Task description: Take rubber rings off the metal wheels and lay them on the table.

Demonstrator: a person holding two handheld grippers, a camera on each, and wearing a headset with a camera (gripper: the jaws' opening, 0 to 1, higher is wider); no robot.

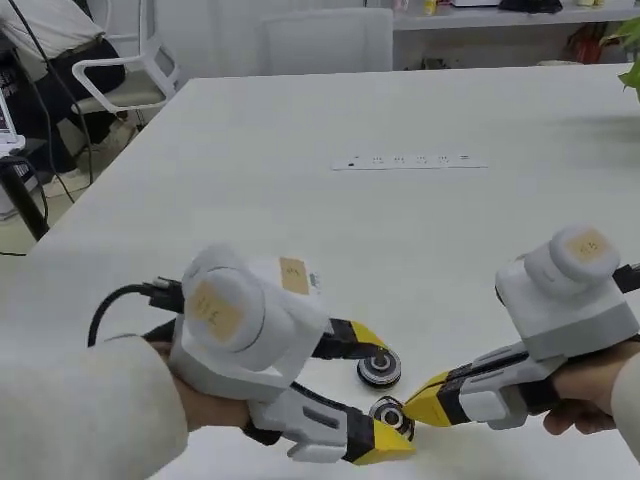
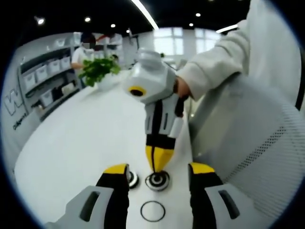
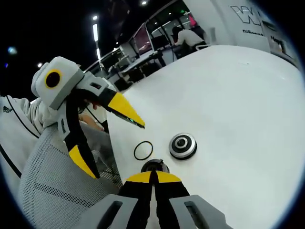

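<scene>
Loose on the desk (image 2: 71, 143), one rubber ring (image 2: 153, 211) lies flat between the wide-apart jaws of the left gripper (image 2: 159, 168). Just beyond it, the right gripper (image 3: 153, 175), jaws pressed together, touches its tips to the nearer metal wheel (image 2: 157, 184). Close beside stands the second wheel (image 3: 182, 145), by one left jaw.
</scene>
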